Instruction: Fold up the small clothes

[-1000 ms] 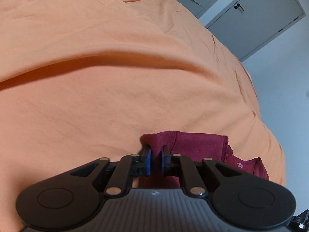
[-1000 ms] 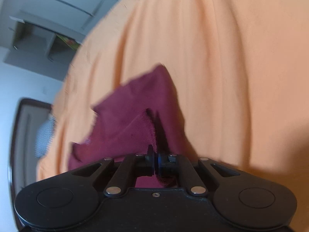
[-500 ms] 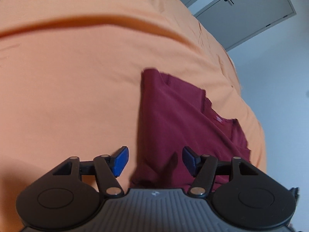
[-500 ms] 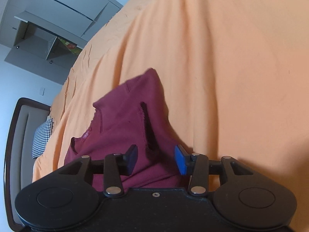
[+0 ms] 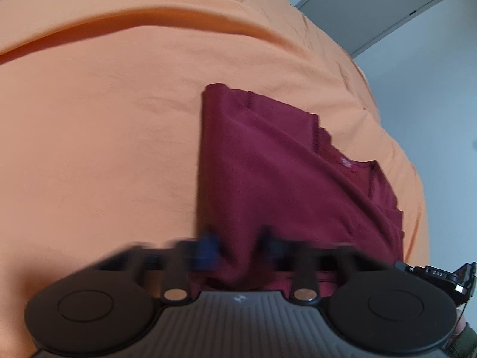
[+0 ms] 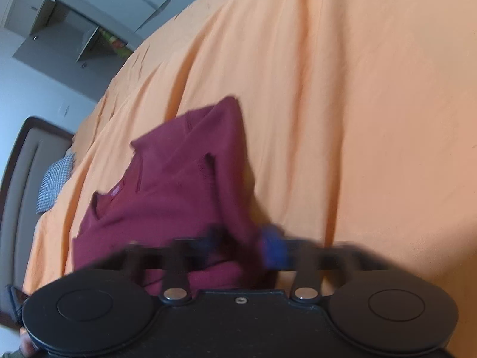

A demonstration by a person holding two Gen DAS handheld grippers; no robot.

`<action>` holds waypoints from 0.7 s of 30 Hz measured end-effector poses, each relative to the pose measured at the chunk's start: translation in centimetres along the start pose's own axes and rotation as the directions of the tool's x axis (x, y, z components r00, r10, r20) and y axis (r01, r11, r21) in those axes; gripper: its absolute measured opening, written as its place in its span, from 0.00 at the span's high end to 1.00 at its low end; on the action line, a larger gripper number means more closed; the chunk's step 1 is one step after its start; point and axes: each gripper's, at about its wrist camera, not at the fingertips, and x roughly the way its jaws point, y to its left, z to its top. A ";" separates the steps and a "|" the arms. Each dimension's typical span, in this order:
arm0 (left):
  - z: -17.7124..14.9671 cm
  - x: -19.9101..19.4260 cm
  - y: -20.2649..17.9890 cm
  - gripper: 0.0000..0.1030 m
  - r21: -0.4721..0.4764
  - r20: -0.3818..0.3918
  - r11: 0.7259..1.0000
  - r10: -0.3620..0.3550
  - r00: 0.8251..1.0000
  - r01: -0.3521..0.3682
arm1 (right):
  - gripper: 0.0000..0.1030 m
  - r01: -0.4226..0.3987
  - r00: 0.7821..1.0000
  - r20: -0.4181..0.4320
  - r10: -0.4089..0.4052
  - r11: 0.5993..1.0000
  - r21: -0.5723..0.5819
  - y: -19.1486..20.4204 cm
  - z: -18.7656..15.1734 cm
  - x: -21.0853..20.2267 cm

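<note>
A dark red small garment (image 5: 268,164) lies folded on the orange bed sheet (image 5: 104,119), its neck label facing up. My left gripper (image 5: 238,246) hovers over the garment's near end. Its blue fingers (image 5: 208,252) are blurred and closing, with red cloth in the gap and the pads still apart. In the right wrist view the same garment (image 6: 179,194) lies to the left of centre. My right gripper (image 6: 243,240) is over its near right edge, jaws blurred and closing, with a ridge of cloth between the pads but not pinched.
The orange sheet (image 6: 357,119) covers the whole bed, with long creases. Grey cupboard doors (image 5: 372,0) stand beyond the far end. A dark headboard (image 6: 21,164), a checked pillow (image 6: 55,182) and a wall shelf (image 6: 74,38) lie to the left.
Both grippers let go of the garment, opened wide and are now narrowing again. The left one drew back, so the garment shows laid flat and folded.
</note>
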 end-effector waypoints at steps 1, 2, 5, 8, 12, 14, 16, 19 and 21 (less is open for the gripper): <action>0.1 -0.5 0.1 0.86 -0.027 0.019 0.999 -0.024 1.000 0.025 | 0.90 -0.013 1.000 0.006 0.013 1.000 0.017 0.0 0.0 -0.2; 0.1 -0.8 0.2 0.86 -0.040 0.031 0.999 -0.033 0.999 0.034 | 0.91 -0.030 0.999 0.015 0.030 0.999 0.037 -0.1 -0.1 -0.5; -0.2 0.4 0.9 0.86 -0.044 -0.017 0.998 0.041 0.999 -0.042 | 0.92 -0.060 0.998 0.029 0.057 0.995 0.083 -0.7 -0.2 -1.2; -0.2 0.4 0.5 0.75 -0.043 -0.007 0.997 0.063 0.998 -0.063 | 0.83 0.001 1.000 -0.005 -0.001 0.998 0.066 -0.8 -0.5 0.0; -1.1 -2.1 0.0 0.15 -0.019 0.045 0.997 0.071 0.996 -0.070 | 0.31 -0.005 0.996 0.089 -0.001 0.998 0.066 0.5 -0.6 -2.2; -2.4 -3.3 0.0 0.15 0.012 0.040 0.997 0.080 0.996 -0.080 | 0.29 -0.012 0.994 0.110 0.006 0.999 0.052 0.8 -1.5 -3.7; -4.6 -4.5 0.3 0.15 0.028 0.007 0.997 0.078 0.997 -0.078 | 0.29 -0.037 0.994 0.103 0.030 0.997 0.068 0.7 -3.2 -5.0; -8.9 -6.1 0.0 0.15 0.087 -0.038 0.993 0.085 0.996 -0.082 | 0.26 -0.020 0.995 0.103 0.012 0.997 0.078 0.5 -7.4 -6.6; -11.8 -7.3 -0.1 0.14 0.122 -0.065 0.990 0.084 0.994 -0.076 | 0.26 0.010 0.997 0.079 -0.015 0.998 0.068 0.4 -10.7 -7.3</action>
